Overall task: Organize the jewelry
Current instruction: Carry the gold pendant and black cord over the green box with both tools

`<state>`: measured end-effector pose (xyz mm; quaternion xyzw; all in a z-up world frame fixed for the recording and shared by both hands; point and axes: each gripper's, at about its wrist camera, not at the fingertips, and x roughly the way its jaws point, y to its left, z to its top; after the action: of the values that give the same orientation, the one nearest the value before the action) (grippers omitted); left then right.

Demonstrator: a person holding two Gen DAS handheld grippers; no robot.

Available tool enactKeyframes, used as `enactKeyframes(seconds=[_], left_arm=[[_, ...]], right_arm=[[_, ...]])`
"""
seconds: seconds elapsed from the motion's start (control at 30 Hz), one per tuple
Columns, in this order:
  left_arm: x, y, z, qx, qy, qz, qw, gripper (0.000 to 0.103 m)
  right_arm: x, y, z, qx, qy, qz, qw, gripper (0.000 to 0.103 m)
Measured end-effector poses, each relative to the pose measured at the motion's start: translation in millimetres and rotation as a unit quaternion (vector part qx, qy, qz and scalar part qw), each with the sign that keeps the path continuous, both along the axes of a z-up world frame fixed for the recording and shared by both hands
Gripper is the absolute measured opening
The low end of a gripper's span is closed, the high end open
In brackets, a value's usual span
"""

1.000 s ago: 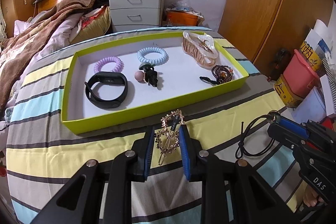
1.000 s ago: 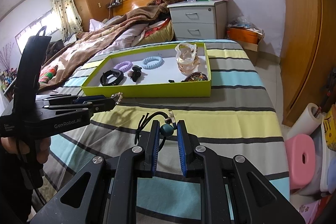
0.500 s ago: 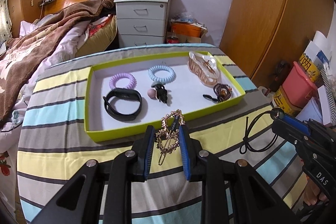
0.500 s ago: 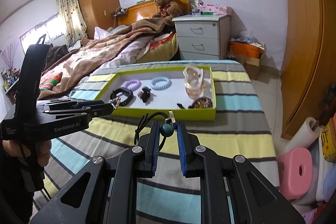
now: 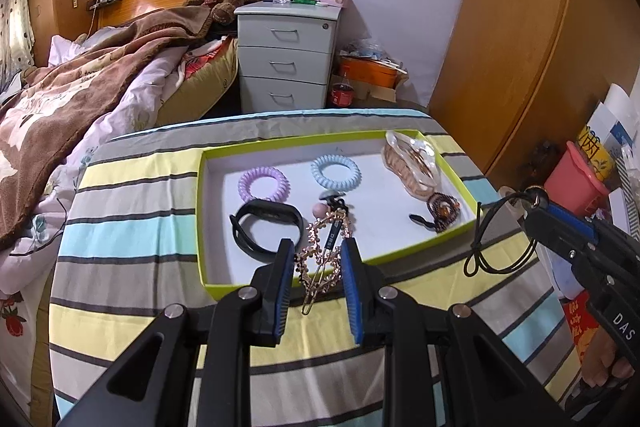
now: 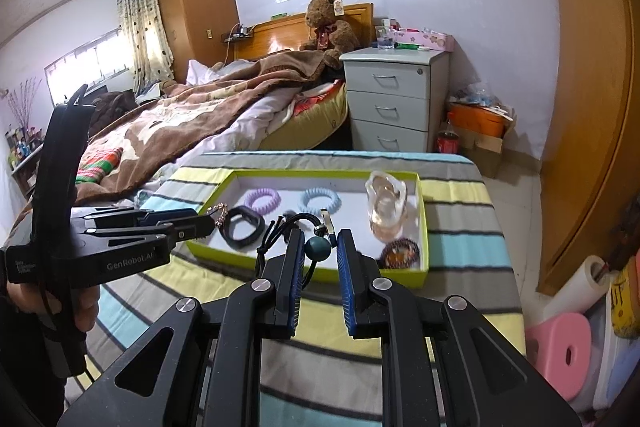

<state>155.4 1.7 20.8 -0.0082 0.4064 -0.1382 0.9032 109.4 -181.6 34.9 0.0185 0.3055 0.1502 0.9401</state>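
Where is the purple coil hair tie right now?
The purple coil hair tie lies in the green tray's far left part, beside the blue coil hair tie and just beyond the black wristband.

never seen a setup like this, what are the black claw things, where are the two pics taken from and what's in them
No robot here: a person holds a two-finger clamp in each hand, each with a wide-angle camera looking along its fingers.

The left-hand view shows the left gripper pinching a gold hair clip. The right-hand view shows the right gripper pinching a black cord with a teal bead.

Both hang over a striped cloth bearing a green tray. In the tray lie a purple coil tie, a blue coil tie, a black wristband, a clear claw clip and a beaded bracelet.
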Motion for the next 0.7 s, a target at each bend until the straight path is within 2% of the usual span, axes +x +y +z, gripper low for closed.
enactKeyframes(seconds=[0.33,0.7], left_arm=[[31.1,8.3,0.5,-0.001,0.007,0.006,1.0000,0.025],[78.3,7.1,-7.0,-0.007,0.020,0.010,0.9997,0.025]], right_arm=[[30.5,10.3,-6.6,-0.011,0.010,-0.003,1.000,0.017],[65.7,19.0,-34.4,-0.020,0.051,0.002,0.998,0.017]])
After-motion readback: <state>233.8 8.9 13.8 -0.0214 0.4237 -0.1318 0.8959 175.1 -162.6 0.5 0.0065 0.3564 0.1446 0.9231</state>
